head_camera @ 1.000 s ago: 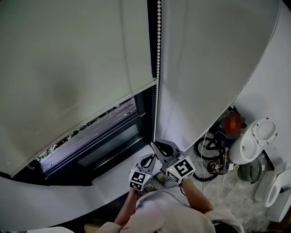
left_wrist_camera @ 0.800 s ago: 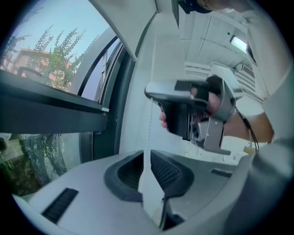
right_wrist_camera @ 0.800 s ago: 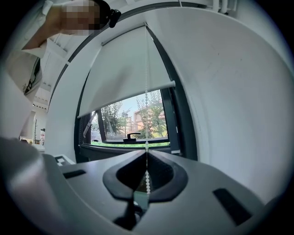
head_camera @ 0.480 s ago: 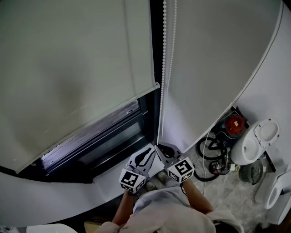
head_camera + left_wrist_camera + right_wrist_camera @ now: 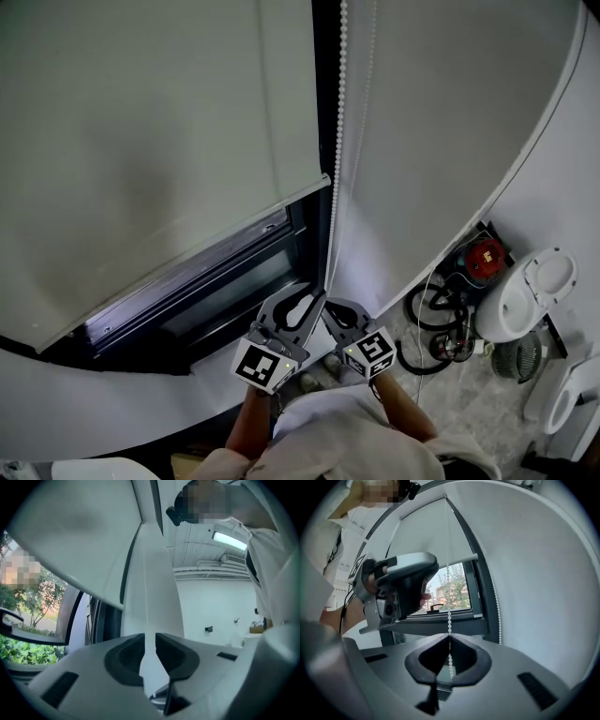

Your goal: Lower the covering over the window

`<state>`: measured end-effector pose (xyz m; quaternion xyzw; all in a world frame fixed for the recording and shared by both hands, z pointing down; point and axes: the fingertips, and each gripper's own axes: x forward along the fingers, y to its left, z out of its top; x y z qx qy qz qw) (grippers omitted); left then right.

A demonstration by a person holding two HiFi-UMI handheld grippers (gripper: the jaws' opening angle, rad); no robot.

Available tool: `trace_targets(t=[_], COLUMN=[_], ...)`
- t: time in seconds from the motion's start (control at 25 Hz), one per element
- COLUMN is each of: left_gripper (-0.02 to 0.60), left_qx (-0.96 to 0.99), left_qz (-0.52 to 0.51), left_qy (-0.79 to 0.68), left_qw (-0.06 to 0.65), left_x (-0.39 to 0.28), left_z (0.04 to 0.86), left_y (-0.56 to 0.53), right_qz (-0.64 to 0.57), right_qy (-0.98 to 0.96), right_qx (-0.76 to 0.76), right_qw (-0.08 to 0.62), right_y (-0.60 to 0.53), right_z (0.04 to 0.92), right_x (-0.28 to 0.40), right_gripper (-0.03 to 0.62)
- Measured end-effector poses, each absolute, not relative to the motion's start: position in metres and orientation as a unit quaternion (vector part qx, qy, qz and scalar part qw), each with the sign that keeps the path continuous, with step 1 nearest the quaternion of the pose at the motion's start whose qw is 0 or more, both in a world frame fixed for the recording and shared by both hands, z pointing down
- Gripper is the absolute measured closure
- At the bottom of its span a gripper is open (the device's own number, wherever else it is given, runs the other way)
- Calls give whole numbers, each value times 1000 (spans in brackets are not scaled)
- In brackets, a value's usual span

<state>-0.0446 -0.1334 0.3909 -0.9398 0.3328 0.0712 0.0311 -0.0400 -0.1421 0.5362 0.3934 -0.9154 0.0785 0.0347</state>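
Observation:
A pale roller blind (image 5: 141, 141) covers most of the window, and its bottom bar (image 5: 187, 239) hangs just above a dark strip of glass (image 5: 197, 281). The white bead chain (image 5: 338, 141) hangs at the blind's right edge. My right gripper (image 5: 328, 307) is shut on this chain (image 5: 449, 597), whose beads run between its closed jaws (image 5: 450, 639). My left gripper (image 5: 315, 293) is just left of the right one, beside the chain. Its jaws (image 5: 150, 641) have just been opening and stand a little apart with nothing between them.
A white wall panel (image 5: 441, 141) runs to the right of the chain. On the floor at right lie a red-topped device with black cables (image 5: 483, 255) and white rounded containers (image 5: 525, 291). The white sill (image 5: 225, 370) lies below the window.
The left gripper has let go of the chain and risen beside it. The right gripper has sunk a little with the chain. The blind's bottom bar sits slightly lower, leaving less glass showing.

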Motion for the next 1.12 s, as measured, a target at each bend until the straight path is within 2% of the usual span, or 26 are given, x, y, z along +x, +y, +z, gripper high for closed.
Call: trace_targets(t=[0.48,0.56,1.12], left_gripper=[521,558,563], left_qx=[-934,-934,-934], left_qz=[75,77,42], left_qy=[342,343,353], left_qw=[76,69,22], left_x=[-25,-24,-35], left_z=[357,357,406], left_y=[-153,-153,-152], right_qz=[73,73,81], right_qy=[-919,-920,-916], right_qx=[385,384,374], right_qw=[38,38,120], right_y=[-138,-137,-128], right_z=[534,534,574], right_x=[-45,-46,-55], right_gripper=[595,595,594])
